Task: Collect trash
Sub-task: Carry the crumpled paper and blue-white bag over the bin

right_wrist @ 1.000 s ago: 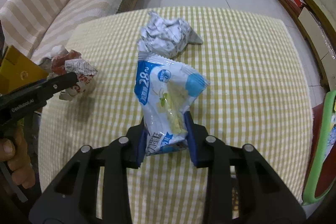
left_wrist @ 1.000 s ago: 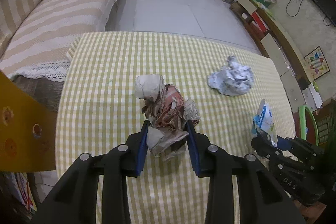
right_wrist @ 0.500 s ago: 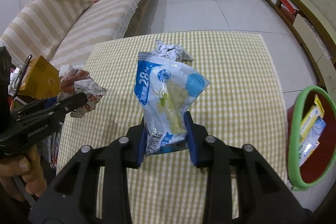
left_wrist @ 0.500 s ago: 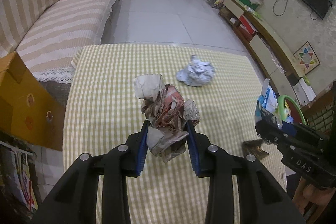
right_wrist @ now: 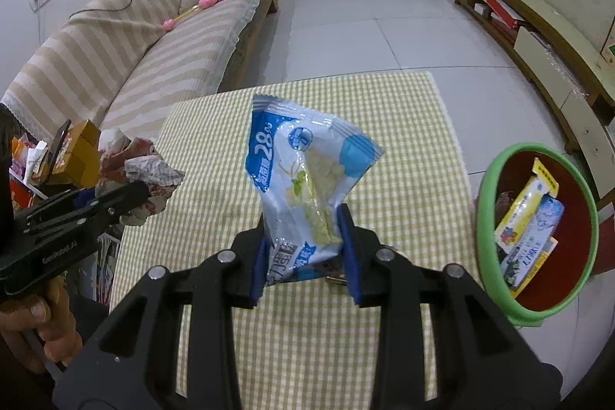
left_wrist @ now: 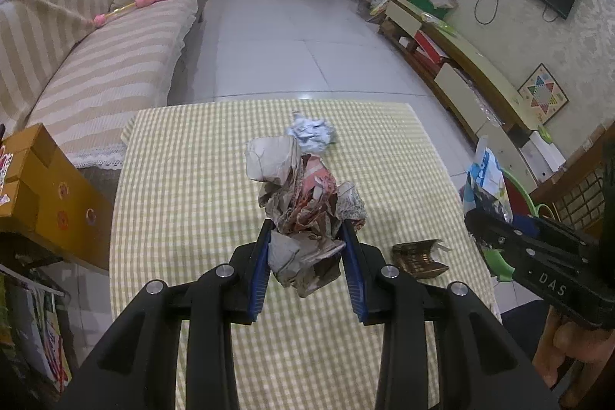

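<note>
Your table (left_wrist: 184, 148) carries a checked cloth; its far edge meets open tiled floor (left_wrist: 269, 37), and a striped sofa (left_wrist: 107, 64) runs along the left. A green-rimmed bin (right_wrist: 485, 202) stands just off the table's right edge and holds wrappers. Your left hand-held gripper (left_wrist: 305, 258) is clamped on a crumpled paper wad (left_wrist: 303, 195), held above the table. Your right hand-held gripper (right_wrist: 303, 256) is closed on a blue-and-white snack packet (right_wrist: 303, 171), held upright near the bin. A white paper ball (left_wrist: 311, 137) lies toward the far edge; a brown wrapper (left_wrist: 417, 258) lies near the right edge.
</note>
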